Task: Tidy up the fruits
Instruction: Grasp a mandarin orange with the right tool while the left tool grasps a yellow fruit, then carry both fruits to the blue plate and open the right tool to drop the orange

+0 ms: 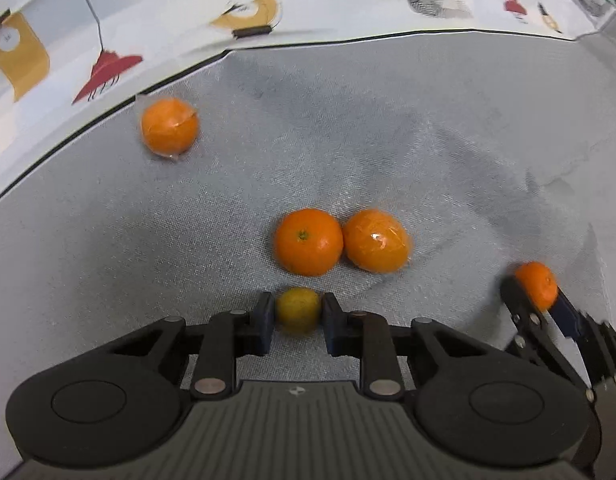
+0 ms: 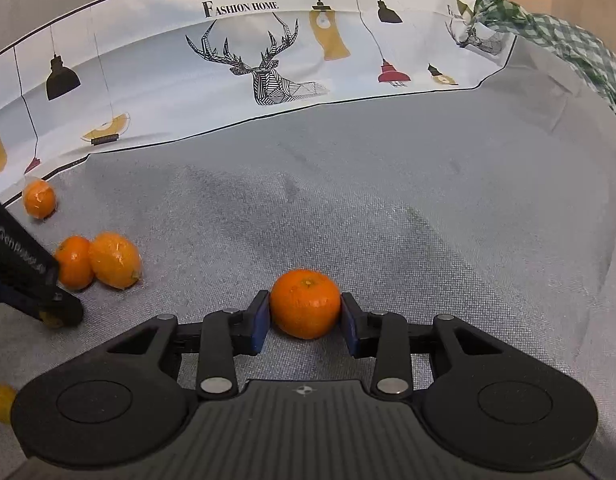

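Note:
My left gripper (image 1: 298, 314) is shut on a small yellow-green citrus (image 1: 298, 309), low over the grey cloth (image 1: 388, 140). Just beyond it lie a bare orange (image 1: 308, 241) and a film-wrapped orange (image 1: 376, 240), touching each other. Another wrapped orange (image 1: 170, 128) sits far left by the cloth's edge. My right gripper (image 2: 305, 312) is shut on a bare orange (image 2: 305, 304) that rests on the cloth. It also appears in the left wrist view as the right gripper (image 1: 538, 294) at the right edge. In the right wrist view the left gripper (image 2: 58, 316) stands at the left, beside the orange pair (image 2: 73, 262).
A white printed cloth (image 2: 228, 92) with lamps and a deer borders the grey cloth at the back. A green checked cloth (image 2: 548, 36) lies at the far right. A yellow fruit (image 2: 0, 402) shows at the lower left edge of the right wrist view.

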Available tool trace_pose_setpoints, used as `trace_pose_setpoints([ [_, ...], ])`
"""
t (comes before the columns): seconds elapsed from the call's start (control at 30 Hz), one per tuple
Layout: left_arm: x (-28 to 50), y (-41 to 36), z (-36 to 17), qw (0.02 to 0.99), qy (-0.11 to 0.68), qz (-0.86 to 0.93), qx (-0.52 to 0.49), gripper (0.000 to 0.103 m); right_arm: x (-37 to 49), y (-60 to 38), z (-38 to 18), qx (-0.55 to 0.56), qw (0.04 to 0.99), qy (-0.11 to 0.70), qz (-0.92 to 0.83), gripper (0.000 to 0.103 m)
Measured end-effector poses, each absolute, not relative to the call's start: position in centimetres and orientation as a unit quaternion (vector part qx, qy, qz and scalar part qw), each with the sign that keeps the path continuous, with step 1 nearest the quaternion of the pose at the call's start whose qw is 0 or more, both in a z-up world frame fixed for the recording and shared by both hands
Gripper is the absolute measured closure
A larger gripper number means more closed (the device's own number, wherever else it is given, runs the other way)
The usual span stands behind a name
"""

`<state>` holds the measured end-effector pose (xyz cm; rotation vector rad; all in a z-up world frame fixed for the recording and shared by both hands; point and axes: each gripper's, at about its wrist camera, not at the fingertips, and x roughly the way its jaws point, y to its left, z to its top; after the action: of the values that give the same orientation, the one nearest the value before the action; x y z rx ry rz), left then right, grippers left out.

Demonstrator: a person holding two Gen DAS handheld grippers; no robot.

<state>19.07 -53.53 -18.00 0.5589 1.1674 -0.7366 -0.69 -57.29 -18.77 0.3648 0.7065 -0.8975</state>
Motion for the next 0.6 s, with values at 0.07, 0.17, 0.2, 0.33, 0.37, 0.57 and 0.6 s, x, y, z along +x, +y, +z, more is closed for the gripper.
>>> trace_pose_setpoints([
  [0.07, 18.5, -52.7, -16.8, 0.741, 0.519, -0.34, 0.257, 0.076, -0.8, -57.4, -18.6, 0.177, 0.826, 0.33, -0.422, 0.065],
  [0.17, 17.6, -49.6, -13.5, 0.754, 0.51, -0.337, 0.24, 0.076, -1.2, -57.3, -17.8, 0.191, 0.833, 0.31, -0.416, 0.066],
  [0.2, 17.3, -47.9, -12.0, 0.763, 0.503, -0.33, 0.236, 0.076, -1.2, -57.2, -17.3, 0.191, 0.838, 0.298, -0.414, 0.066],
  [0.33, 16.2, -40.2, -7.2, 0.788, 0.503, -0.28, 0.219, 0.076, -1.6, -55.5, -14.9, 0.183, 0.858, 0.258, -0.405, 0.066],
  [0.37, 15.8, -38.0, -6.1, 0.793, 0.504, -0.267, 0.216, 0.076, -1.9, -54.9, -14.2, 0.183, 0.859, 0.256, -0.404, 0.066],
  [0.57, 11.1, -24.3, -0.6, 0.815, 0.502, -0.21, 0.199, 0.076, -6.0, -46.6, -6.9, 0.167, 0.892, 0.21, -0.364, 0.066],
  [0.6, 10.2, -22.3, -0.1, 0.817, 0.502, -0.204, 0.196, 0.076, -7.1, -44.6, -5.7, 0.163, 0.899, 0.207, -0.349, 0.066],
])
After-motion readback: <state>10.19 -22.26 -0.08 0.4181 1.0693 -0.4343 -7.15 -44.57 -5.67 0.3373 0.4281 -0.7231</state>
